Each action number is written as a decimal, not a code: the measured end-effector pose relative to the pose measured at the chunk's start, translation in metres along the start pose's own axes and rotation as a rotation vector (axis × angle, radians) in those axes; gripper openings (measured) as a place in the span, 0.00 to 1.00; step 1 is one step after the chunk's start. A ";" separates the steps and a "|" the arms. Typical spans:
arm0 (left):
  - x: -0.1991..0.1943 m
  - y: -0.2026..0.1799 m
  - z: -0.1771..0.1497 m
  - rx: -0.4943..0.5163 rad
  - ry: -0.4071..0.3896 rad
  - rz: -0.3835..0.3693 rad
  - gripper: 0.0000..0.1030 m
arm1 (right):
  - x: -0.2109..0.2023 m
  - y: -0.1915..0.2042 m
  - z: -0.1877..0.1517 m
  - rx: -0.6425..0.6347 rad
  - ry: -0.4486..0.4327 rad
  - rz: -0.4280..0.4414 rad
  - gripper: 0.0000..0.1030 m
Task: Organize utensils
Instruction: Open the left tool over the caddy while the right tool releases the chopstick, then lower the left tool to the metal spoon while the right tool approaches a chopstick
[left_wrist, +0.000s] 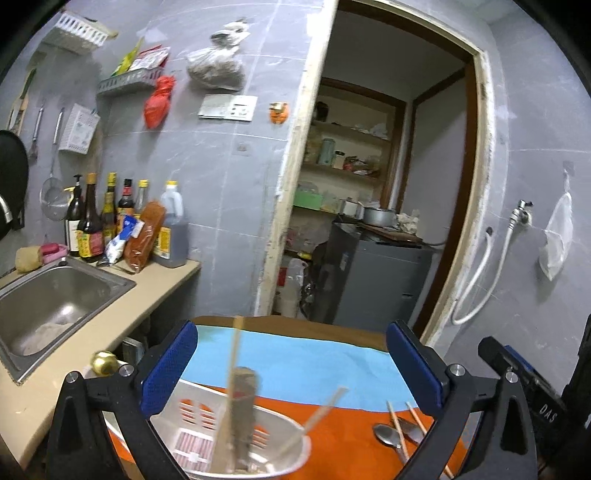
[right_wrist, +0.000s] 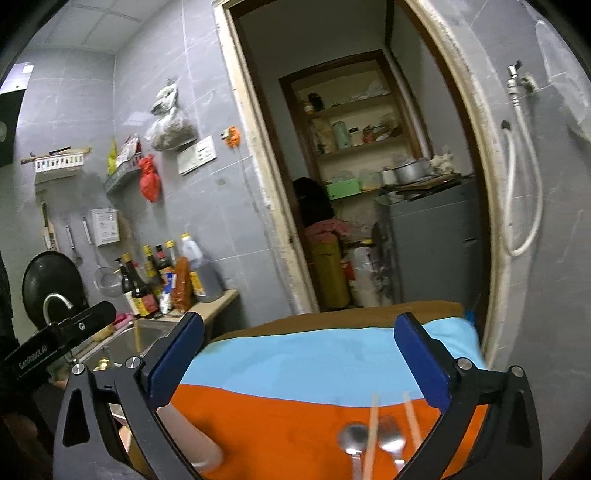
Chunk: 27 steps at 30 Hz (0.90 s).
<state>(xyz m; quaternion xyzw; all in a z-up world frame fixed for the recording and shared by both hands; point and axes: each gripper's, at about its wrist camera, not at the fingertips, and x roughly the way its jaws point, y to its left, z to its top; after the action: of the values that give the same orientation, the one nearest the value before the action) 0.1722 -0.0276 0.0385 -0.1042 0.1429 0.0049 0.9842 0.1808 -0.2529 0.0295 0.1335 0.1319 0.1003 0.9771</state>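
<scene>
Left wrist view had the white basket (left_wrist: 207, 417) low in front of you on the orange cloth (left_wrist: 332, 428), with chopsticks (left_wrist: 233, 373) and a blurred brownish utensil (left_wrist: 243, 413) standing in it. Just right of it, two spoons (left_wrist: 388, 435) and a pair of chopsticks (left_wrist: 400, 432) lay on the cloth. Your left gripper (left_wrist: 291, 362) stood wide, its pads above the basket and gripping nothing. From the right wrist, your right gripper (right_wrist: 299, 358) was equally wide and empty, over the spoons (right_wrist: 369, 439). Beyond the table sat the steel sink (left_wrist: 55, 295).
</scene>
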 end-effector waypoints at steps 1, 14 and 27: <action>-0.001 -0.007 -0.002 0.005 -0.001 -0.008 1.00 | -0.005 -0.007 0.002 -0.001 -0.005 -0.011 0.99; 0.009 -0.080 -0.034 0.049 0.059 -0.073 1.00 | -0.027 -0.095 0.015 -0.026 0.036 -0.088 0.99; 0.047 -0.110 -0.080 0.045 0.230 -0.088 1.00 | 0.006 -0.162 -0.020 -0.017 0.205 -0.092 0.99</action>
<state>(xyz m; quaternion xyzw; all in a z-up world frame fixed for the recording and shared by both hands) 0.1993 -0.1529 -0.0275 -0.0882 0.2502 -0.0536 0.9627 0.2073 -0.4000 -0.0373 0.1081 0.2365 0.0693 0.9631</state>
